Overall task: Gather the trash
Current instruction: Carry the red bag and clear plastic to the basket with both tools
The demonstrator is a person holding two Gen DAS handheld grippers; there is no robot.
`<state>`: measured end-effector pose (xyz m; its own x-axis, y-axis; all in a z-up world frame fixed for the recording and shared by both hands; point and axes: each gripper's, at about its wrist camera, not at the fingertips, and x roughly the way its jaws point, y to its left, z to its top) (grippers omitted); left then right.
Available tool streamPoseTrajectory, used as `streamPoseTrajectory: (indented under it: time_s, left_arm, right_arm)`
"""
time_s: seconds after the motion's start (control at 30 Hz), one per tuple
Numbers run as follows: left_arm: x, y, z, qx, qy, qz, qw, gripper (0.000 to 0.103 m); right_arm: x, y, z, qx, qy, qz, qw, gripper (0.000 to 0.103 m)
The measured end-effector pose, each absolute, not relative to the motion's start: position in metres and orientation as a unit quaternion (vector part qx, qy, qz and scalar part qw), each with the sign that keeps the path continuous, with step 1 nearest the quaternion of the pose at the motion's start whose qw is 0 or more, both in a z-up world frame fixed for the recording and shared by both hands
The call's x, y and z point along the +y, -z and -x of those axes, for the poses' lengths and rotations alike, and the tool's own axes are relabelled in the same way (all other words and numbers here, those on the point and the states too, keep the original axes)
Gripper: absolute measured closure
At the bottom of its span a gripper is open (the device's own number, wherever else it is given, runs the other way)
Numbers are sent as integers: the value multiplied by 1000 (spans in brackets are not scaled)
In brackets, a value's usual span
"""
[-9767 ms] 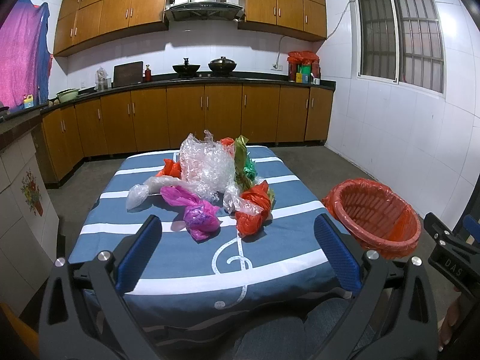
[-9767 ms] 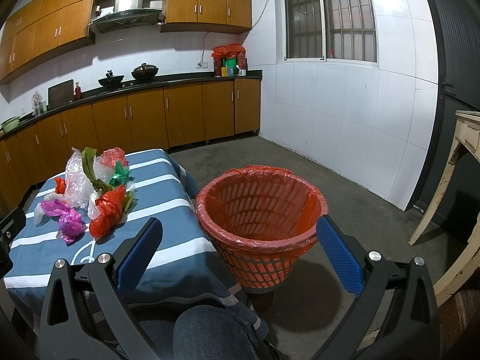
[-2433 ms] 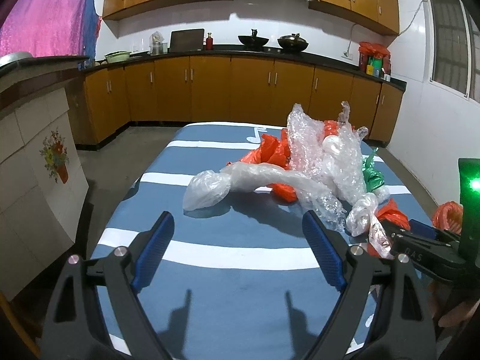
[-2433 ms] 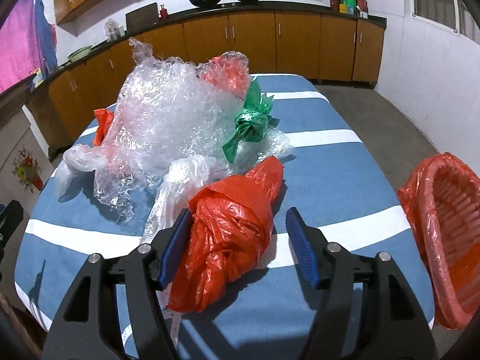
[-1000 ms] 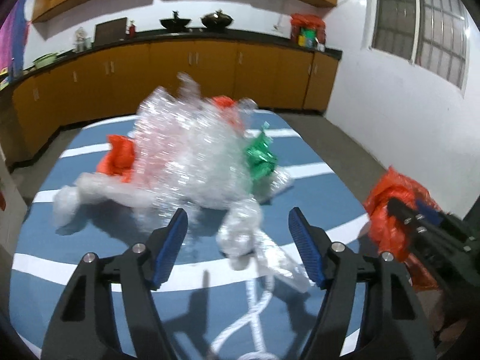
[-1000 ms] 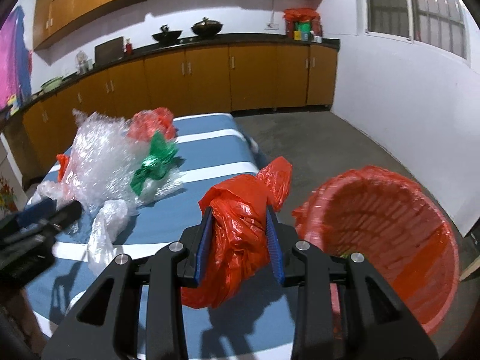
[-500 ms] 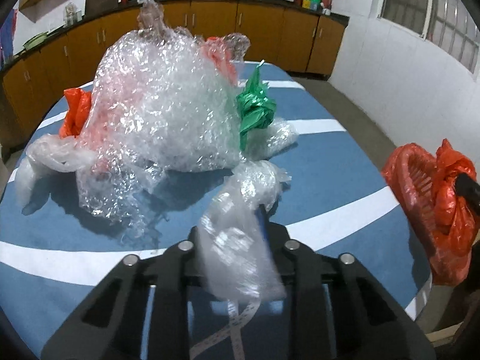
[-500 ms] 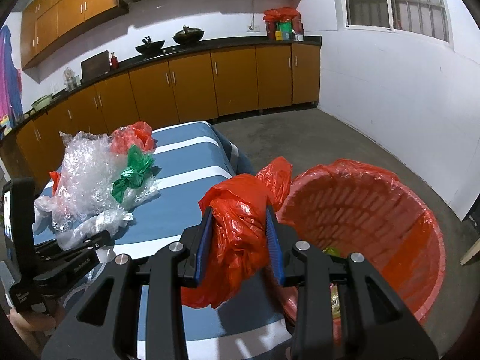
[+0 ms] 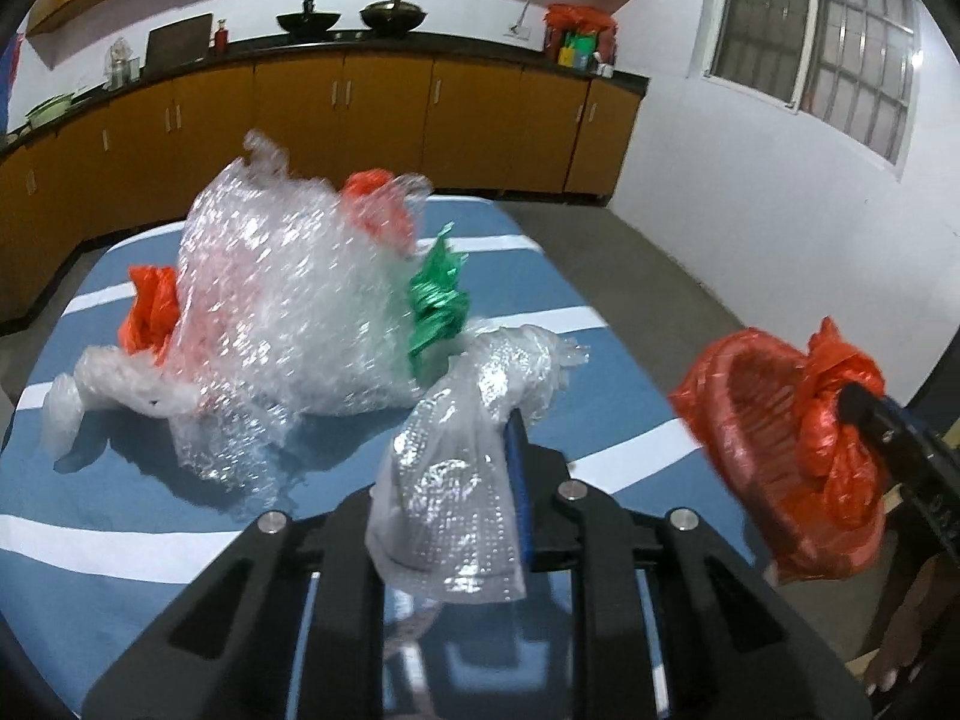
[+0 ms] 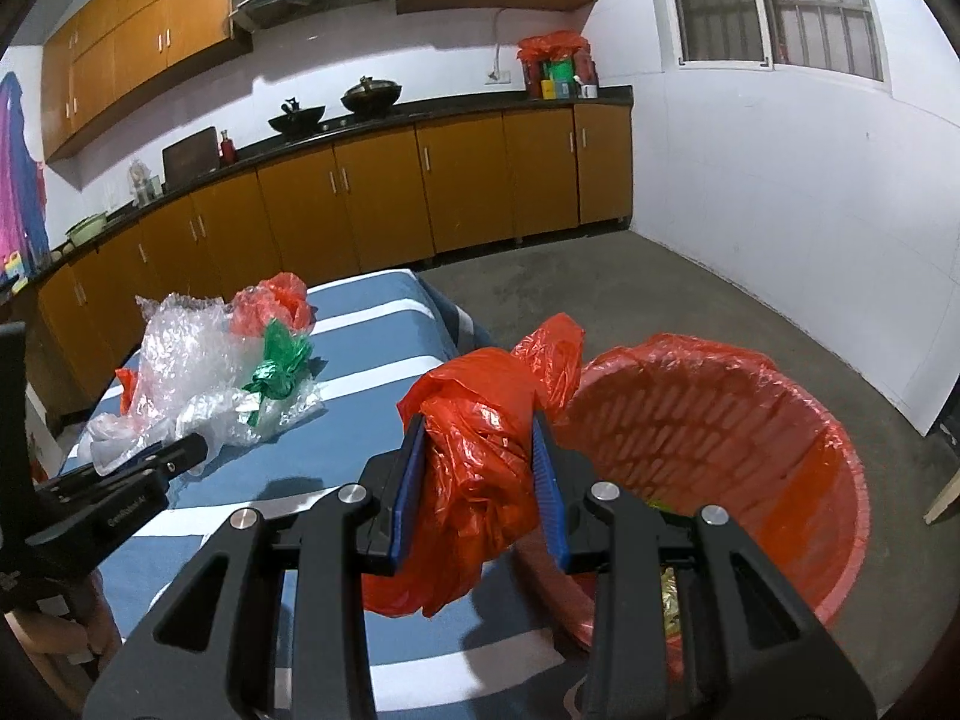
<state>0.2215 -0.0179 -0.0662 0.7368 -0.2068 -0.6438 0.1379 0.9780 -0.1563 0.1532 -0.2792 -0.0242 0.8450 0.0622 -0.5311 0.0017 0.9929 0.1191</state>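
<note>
My left gripper has a small clear bubble-wrap piece between its jaws, which are closing, and its pads press on the wrap above the blue striped table. Behind it lie a large bubble-wrap heap, a green foil wad and two red bags. My right gripper is shut on a crumpled red plastic bag at the near rim of the red-lined trash basket. The left wrist view shows that bag hanging at the basket.
The basket stands on the concrete floor just off the table's right edge, with some trash in its bottom. Wooden cabinets and a dark counter run along the back wall, a white wall at right. A hand shows at lower right.
The left jaws went from wide open around the small bubble-wrap piece to closed on it and lifted it. The right gripper carried the red bag from over the table to the basket's rim.
</note>
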Motion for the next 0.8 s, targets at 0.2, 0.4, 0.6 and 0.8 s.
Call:
streamPoseTrajectory:
  time_s: [0.2, 0.4, 0.6, 0.8]
  left_arm:
    - [-42, 46, -216, 342, 135, 55, 928, 84]
    - [-70, 32, -214, 338, 180, 59, 922, 84]
    - [-107, 25, -213, 337, 227, 54, 912, 84]
    - [-148, 25, -218, 340, 267, 41, 901, 84]
  right_arm:
    - [-298, 19, -143, 271, 3, -69, 960, 68]
    - [-324, 12, -128, 258, 31, -77, 963, 68]
    - [-349, 9, -120, 249, 61, -86, 963, 68]
    - [-376, 7, -116, 243, 86, -107, 960, 68]
